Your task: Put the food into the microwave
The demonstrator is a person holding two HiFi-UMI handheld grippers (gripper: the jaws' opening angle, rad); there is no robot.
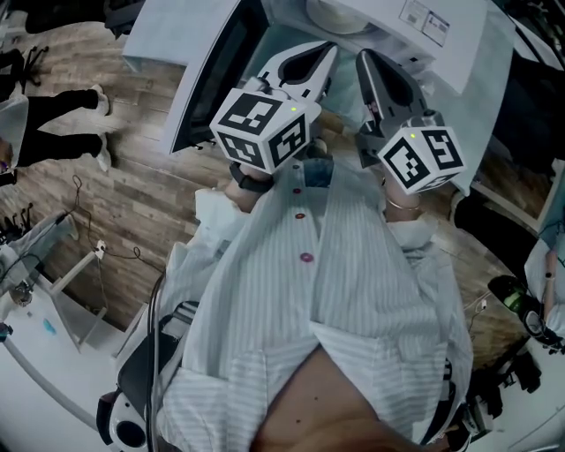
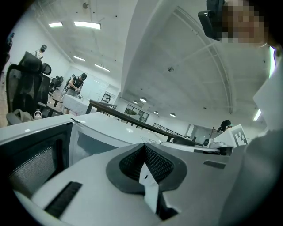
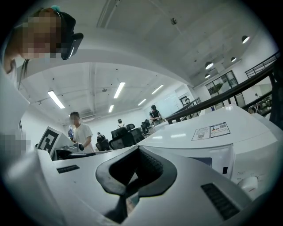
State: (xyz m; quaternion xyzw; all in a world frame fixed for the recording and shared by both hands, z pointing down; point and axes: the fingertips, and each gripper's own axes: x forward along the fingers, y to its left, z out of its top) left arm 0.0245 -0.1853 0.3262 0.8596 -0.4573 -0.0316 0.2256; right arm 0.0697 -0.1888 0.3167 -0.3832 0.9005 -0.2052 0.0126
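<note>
The white microwave (image 1: 433, 40) stands at the top of the head view, its dark-windowed door (image 1: 212, 79) swung open to the left. A pale round thing (image 1: 340, 13) shows at the top edge; I cannot tell whether it is the food. My left gripper (image 1: 320, 60) and right gripper (image 1: 369, 64) are held side by side in front of the striped shirt, pointing at the microwave, both shut and empty. In the left gripper view the shut jaws (image 2: 143, 149) face the microwave (image 2: 104, 132). In the right gripper view the shut jaws (image 3: 137, 152) are beside its labelled top (image 3: 212, 132).
The floor is wooden planks (image 1: 141, 185) with cables. A person's legs (image 1: 53, 124) stand at the left. A white frame and equipment (image 1: 53, 291) sit at the lower left. Office chairs (image 3: 119, 137) and several people (image 3: 79, 132) are in the background.
</note>
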